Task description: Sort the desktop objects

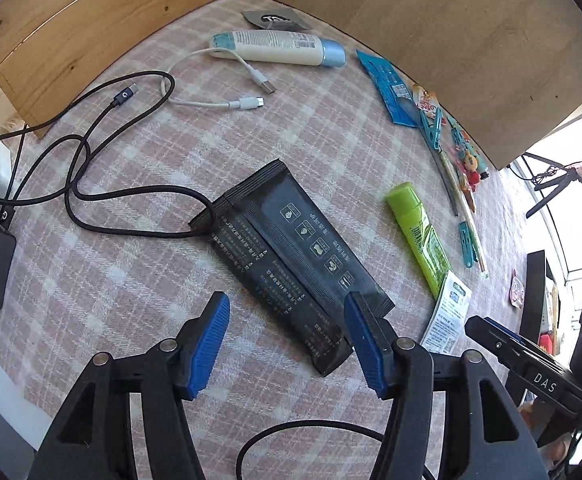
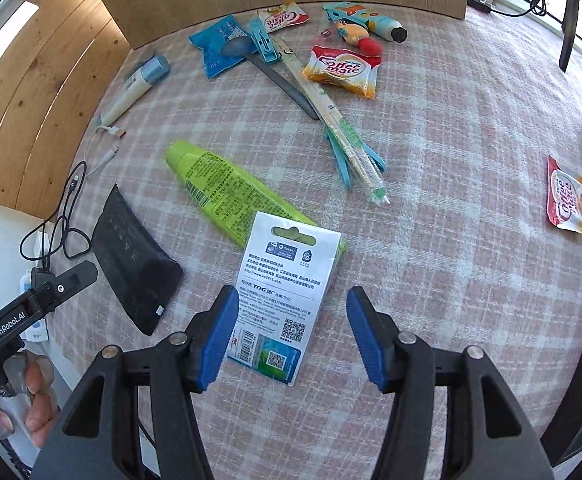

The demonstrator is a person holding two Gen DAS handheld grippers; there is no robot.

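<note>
My left gripper (image 1: 285,340) is open, its blue pads either side of the near end of a black foil packet (image 1: 291,256) lying on the checked cloth; the packet also shows in the right wrist view (image 2: 131,264). My right gripper (image 2: 291,336) is open over a white card packet (image 2: 283,300) that lies across the tail of a green tube (image 2: 227,192). The tube (image 1: 419,236) and the card (image 1: 449,312) also show in the left wrist view.
A black cable (image 1: 91,176), a white cable (image 1: 211,88) and a white-blue bottle (image 1: 279,46) lie at the far left. Coffee-mate sachets (image 2: 343,70) (image 2: 567,196), a blue packet (image 2: 219,44), blue pegs (image 2: 265,42), chopsticks (image 2: 339,128) and a toy bottle (image 2: 367,22) lie beyond. Wooden walls (image 1: 451,40) back the table.
</note>
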